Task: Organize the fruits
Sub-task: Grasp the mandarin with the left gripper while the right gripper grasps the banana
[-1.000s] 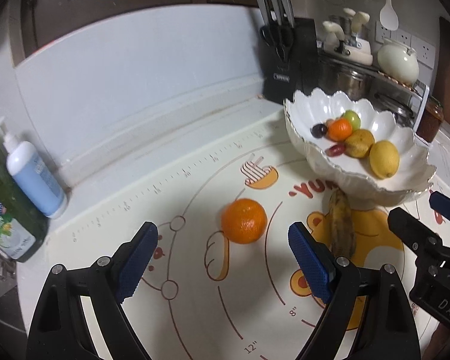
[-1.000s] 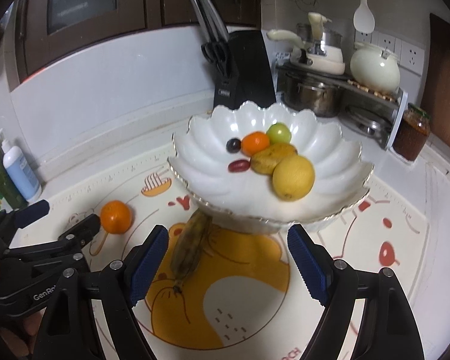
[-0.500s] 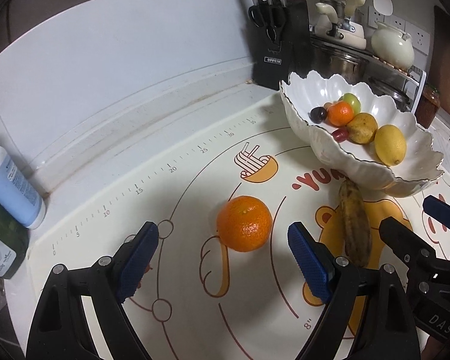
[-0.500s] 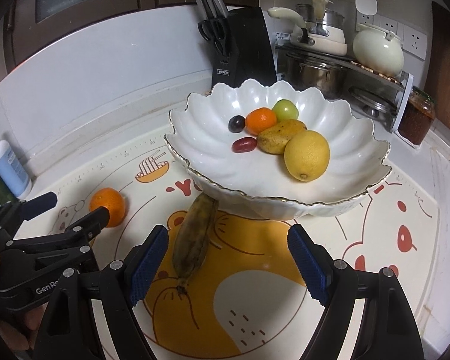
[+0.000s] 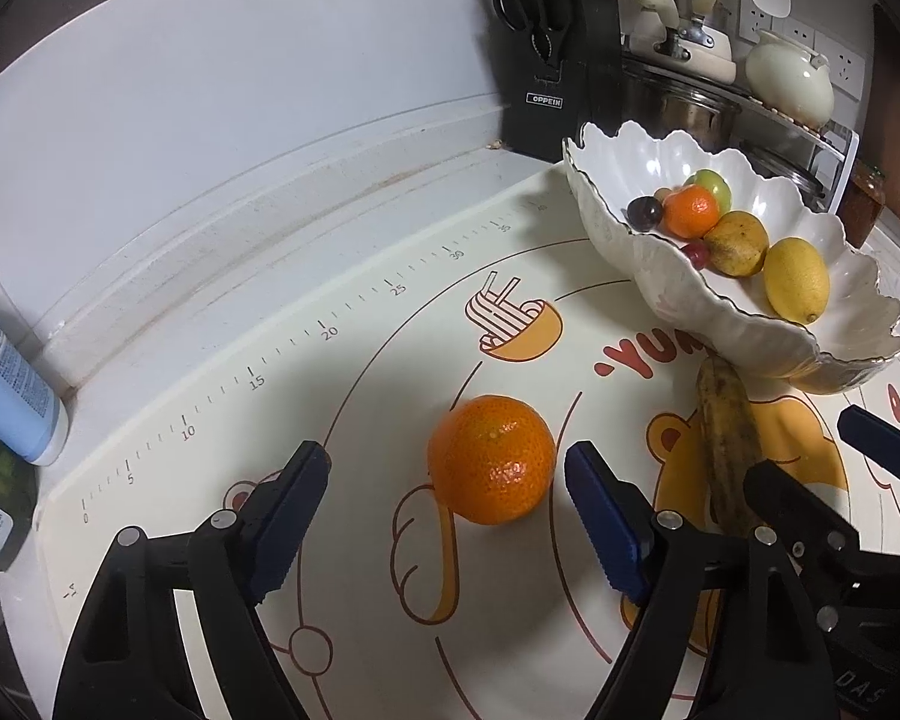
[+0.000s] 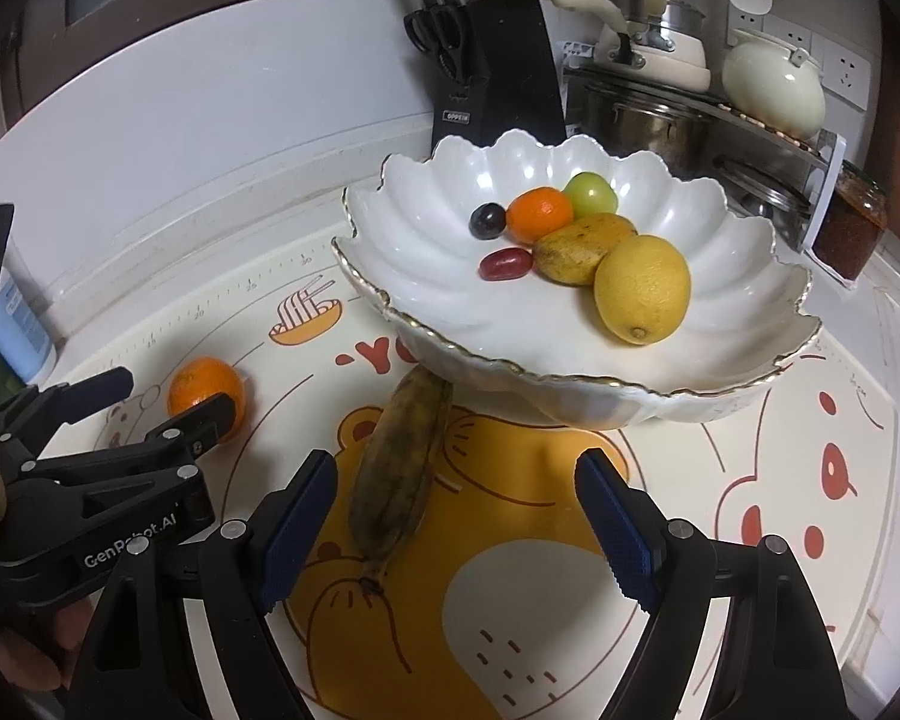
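An orange [image 5: 491, 459] lies on the printed mat, just ahead of and between the fingers of my open left gripper [image 5: 447, 516]; it also shows in the right wrist view [image 6: 201, 391]. A brown-spotted banana [image 6: 401, 471] lies on the mat, its far end under the white scalloped bowl [image 6: 426, 210]. My right gripper [image 6: 456, 525] is open and empty, the banana near its left finger. The bowl holds a lemon [image 6: 642, 288], a small orange, a green fruit, a brownish fruit, a dark grape and a red one.
A black knife block [image 6: 498, 69] stands behind the bowl. A rack with pots [image 6: 648, 114] and a cream kettle [image 6: 774, 84] is at the back right, with a red jar [image 6: 849, 228]. Soap bottles [image 5: 6, 384] stand at the far left by the wall.
My left gripper has moved forward and down, so the orange now sits between its fingertips. My right gripper has moved closer to the banana and bowl.
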`<move>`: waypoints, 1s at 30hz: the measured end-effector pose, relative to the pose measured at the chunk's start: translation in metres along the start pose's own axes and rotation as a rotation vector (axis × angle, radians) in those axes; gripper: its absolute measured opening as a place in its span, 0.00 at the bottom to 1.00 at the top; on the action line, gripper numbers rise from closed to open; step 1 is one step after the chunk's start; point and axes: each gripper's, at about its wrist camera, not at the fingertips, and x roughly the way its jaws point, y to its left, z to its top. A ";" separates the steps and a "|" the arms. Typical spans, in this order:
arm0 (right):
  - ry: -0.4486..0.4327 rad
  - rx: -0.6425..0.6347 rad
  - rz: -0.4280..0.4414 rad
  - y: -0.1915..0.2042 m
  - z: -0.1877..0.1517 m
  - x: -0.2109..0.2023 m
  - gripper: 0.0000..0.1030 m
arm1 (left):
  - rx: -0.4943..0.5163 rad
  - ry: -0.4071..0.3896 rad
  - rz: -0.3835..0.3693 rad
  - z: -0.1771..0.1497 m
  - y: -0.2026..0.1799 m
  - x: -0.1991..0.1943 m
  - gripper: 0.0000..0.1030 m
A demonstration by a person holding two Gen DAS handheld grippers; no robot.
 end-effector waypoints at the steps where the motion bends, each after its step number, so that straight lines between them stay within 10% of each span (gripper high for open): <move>1: 0.002 0.000 0.001 0.001 0.000 0.001 0.80 | 0.000 0.002 0.000 0.000 0.000 0.001 0.77; 14: 0.014 -0.029 0.024 0.005 0.000 0.008 0.78 | 0.002 0.014 -0.036 0.001 -0.003 0.006 0.67; 30: 0.048 -0.088 0.079 0.014 -0.006 0.028 0.42 | 0.009 0.042 -0.085 -0.002 -0.008 0.015 0.44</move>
